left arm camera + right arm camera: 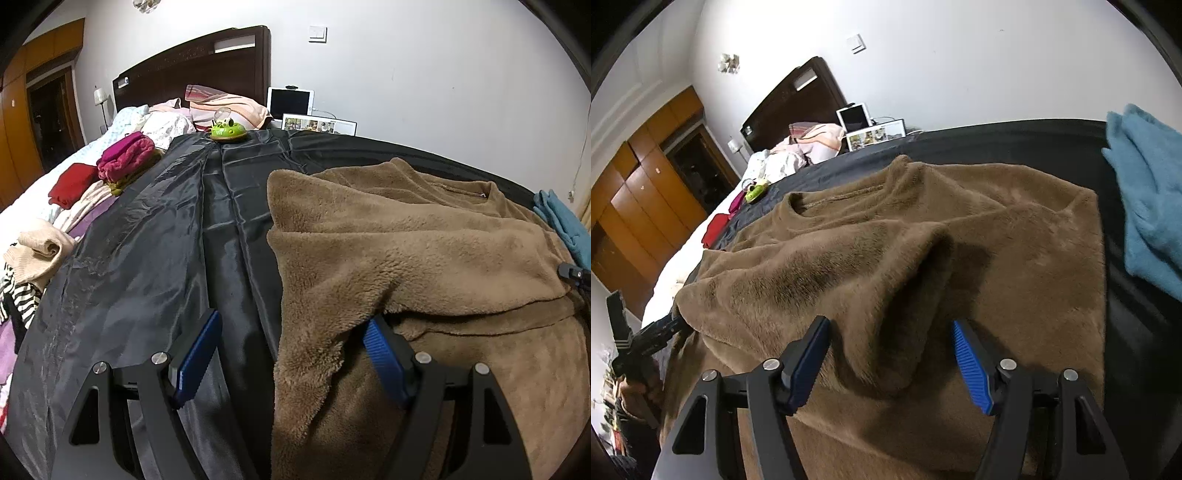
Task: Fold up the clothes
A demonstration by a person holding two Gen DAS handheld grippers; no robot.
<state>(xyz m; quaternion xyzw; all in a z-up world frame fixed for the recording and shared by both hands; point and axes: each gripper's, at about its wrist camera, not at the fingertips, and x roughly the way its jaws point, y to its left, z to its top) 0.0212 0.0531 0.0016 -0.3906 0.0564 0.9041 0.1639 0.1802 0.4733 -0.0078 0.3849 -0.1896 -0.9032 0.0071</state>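
Note:
A brown fleece sweater lies spread on a black sheet over the bed, collar away from me, with one sleeve folded across its body. My left gripper stands open at the sweater's left edge. One pad is over bare sheet and the other pad is tucked under a fleece fold. My right gripper is open over the sweater, with a raised ridge of fleece between its jaws and no pad pressing on it. The left gripper shows at the sweater's far left edge.
A teal garment lies to the right of the sweater. Left of the sheet sit magenta, red and beige clothes. A green toy, pillows and a dark headboard are at the far end.

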